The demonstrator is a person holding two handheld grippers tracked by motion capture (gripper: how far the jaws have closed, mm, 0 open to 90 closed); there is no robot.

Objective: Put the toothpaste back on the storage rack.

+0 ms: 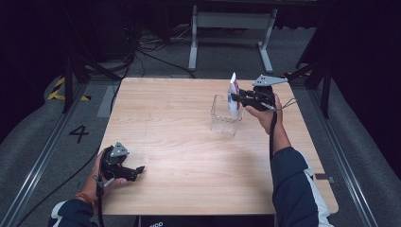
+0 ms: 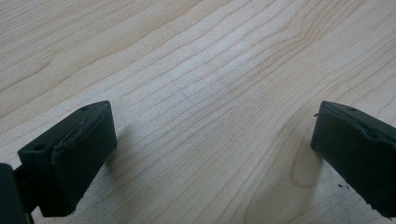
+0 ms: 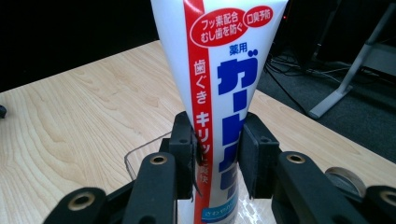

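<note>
Left gripper sits nearest me at the table's front left, jaws spread wide over bare wood. Farther off, I see the right gripper clamped on the tube, held upright with its lower end in the clear bin. From the right gripper view the tube's top and bottom are cut off, and I barely make out the bin's rim.
</note>
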